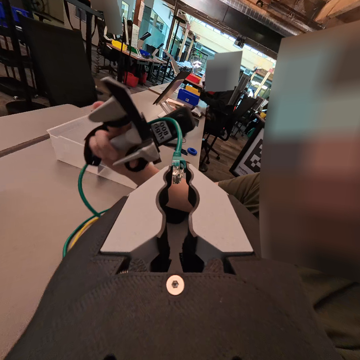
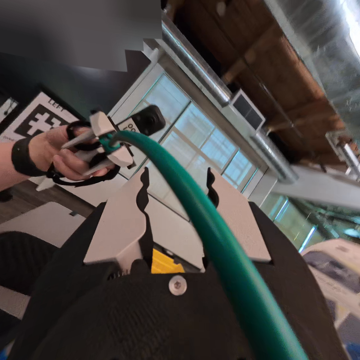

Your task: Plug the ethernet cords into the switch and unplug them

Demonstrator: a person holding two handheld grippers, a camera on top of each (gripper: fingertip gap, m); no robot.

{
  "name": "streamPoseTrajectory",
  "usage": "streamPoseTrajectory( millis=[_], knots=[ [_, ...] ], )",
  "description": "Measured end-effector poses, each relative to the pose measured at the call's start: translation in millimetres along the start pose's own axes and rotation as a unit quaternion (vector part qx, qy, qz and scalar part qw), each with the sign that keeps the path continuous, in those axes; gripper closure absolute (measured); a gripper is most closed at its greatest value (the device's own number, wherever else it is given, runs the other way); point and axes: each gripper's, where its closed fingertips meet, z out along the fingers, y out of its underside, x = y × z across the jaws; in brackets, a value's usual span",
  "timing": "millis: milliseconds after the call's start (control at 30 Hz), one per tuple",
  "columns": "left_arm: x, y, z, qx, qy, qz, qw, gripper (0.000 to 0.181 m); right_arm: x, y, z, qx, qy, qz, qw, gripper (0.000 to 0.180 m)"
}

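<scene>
Both grippers raised above the grey table (image 1: 29, 194), with the green ethernet cord (image 1: 80, 187) passing between them. The left gripper (image 1: 178, 171) has its fingertips closed on the cord's plug (image 1: 176, 173), pinching it at the very tips so that the clear connector points back toward the camera; this hold appears chosen to present the plug end free for reorientation or a hand-over before insertion. From the plug, the cord arches up and away toward the right gripper (image 1: 136, 136), which is held just beyond the plug, then loops down to the table beside a yellow cord (image 1: 81, 231). In the right wrist view the right gripper (image 2: 175, 187) has its jaws apart, and the cord (image 2: 194, 194) runs through the gap between them, lying closer to the right finger, without being clamped. The switch is not visible in either view. A clear plastic bin (image 1: 64, 140) stands on the table beyond the plug.
</scene>
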Motion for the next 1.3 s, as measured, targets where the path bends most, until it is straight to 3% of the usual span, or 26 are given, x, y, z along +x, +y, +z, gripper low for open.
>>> streamPoseTrajectory(
  millis=[33, 100, 200, 367, 600, 1300],
  knots=[
    [-1.6, 0.4, -2.1, 0.005, 0.004, -0.009, 1.0, 0.169, 0.9, -7.7, -4.2, 0.001, -0.006, -0.029, 1.0, 0.122],
    [-7.7, 1.4, -6.0, 0.013, 0.008, -0.027, 1.0, 0.169, -5.4, -22.0, -9.4, -0.005, -0.041, -0.071, 0.997, 0.127],
    [-14.3, 4.8, -8.5, 0.01, 0.017, -0.042, 0.999, 0.168, -37.0, -18.7, -15.7, -0.08, -0.153, -0.101, 0.98, 0.161],
    [-20.0, 8.0, -14.8, 0.003, 0.019, -0.058, 0.998, 0.168, -57.6, -2.5, -31.3, -0.197, -0.234, -0.123, 0.944, 0.151],
    [-26.0, 22.5, -12.0, -0.027, 0.004, -0.074, 0.997, 0.168, -71.1, 0.1, -21.5, -0.206, -0.243, -0.124, 0.94, 0.146],
    [-33.6, 30.8, -8.7, -0.034, 0.001, -0.087, 0.996, 0.168, -72.4, 16.1, -23.2, -0.241, -0.247, -0.152, 0.926, 0.17]
  ],
)
